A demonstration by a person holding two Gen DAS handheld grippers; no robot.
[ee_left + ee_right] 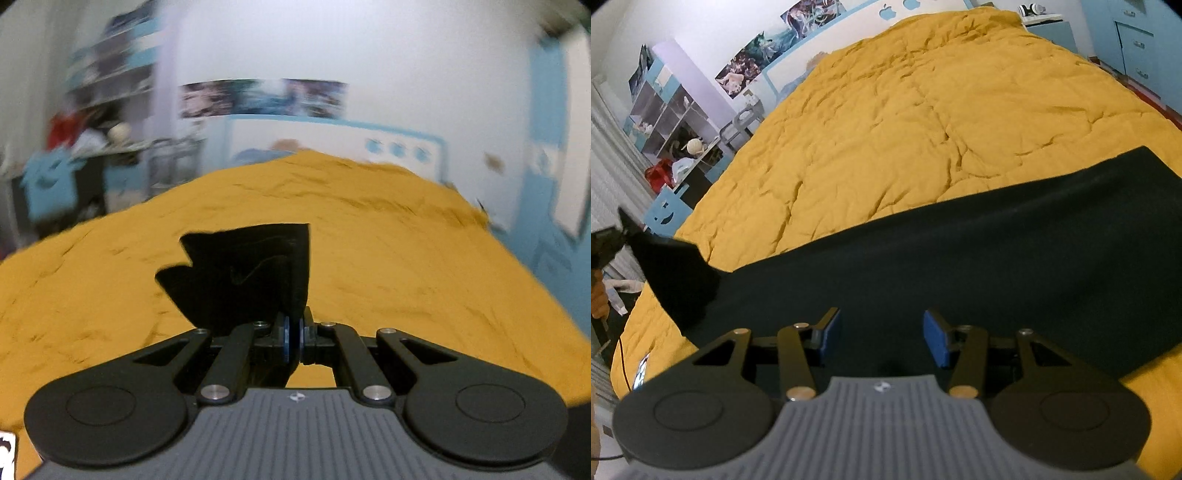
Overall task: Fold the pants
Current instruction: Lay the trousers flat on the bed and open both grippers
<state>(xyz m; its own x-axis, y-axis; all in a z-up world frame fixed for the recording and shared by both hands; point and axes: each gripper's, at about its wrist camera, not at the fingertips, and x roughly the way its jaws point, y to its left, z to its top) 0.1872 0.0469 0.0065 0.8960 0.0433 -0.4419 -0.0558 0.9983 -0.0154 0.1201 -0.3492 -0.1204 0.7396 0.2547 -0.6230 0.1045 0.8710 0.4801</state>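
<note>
Right wrist view shows the black pants (960, 251) spread flat across the near part of the mustard quilt (905, 110); their left end is lifted off it. The left gripper (294, 338) is clamped tight on that raised end; the right gripper (882, 334) hovers over the cloth, fingers (934, 339) parted with nothing pinched.
</note>
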